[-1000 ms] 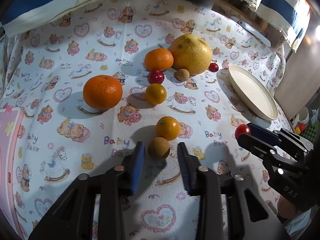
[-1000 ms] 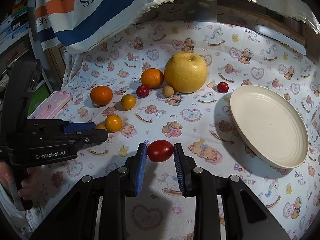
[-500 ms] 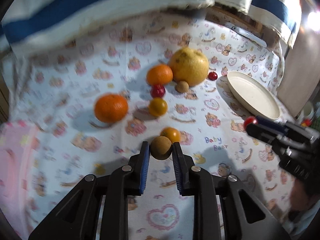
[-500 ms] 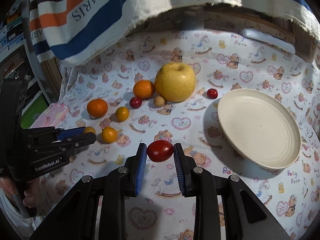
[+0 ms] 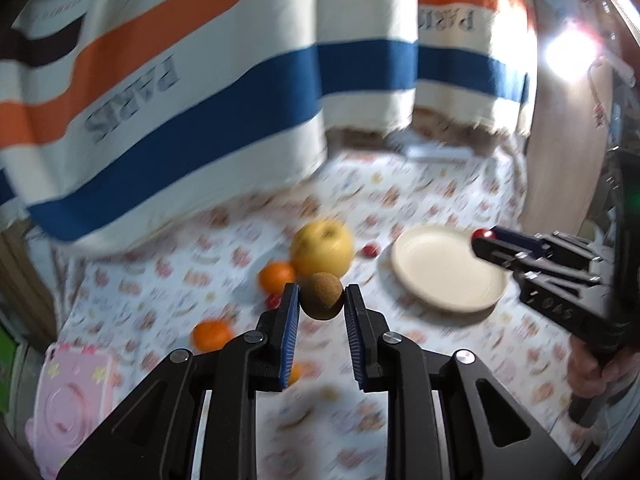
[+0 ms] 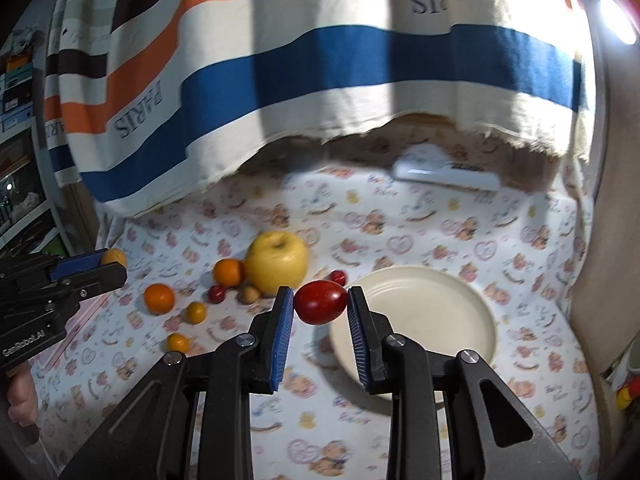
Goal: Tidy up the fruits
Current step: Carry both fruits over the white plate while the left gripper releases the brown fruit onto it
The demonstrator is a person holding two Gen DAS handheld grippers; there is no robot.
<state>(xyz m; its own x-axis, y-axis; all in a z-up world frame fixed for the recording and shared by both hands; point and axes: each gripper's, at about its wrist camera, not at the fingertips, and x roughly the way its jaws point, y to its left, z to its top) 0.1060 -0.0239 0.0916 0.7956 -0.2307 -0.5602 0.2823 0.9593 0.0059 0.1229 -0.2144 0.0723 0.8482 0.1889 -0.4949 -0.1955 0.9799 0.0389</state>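
My left gripper is shut on a small round brown fruit, held in the air above the bear-print cloth. My right gripper is shut on a red cherry tomato, lifted beside the near rim of the cream plate. On the cloth lie a big yellow apple, two oranges, two small yellow-orange fruits, a brown fruit and two red ones. The right gripper shows in the left wrist view over the plate.
A striped "PARIS" cloth hangs low over the back of the table. A pink box sits at the left edge. A white flat object lies at the back. A wooden panel bounds the right side. A hand holds the right gripper's grip.
The left gripper shut on the brown fruit and lifted it off the cloth. Both grippers rose and tilted up, so the hanging striped cloth now fills the upper view.
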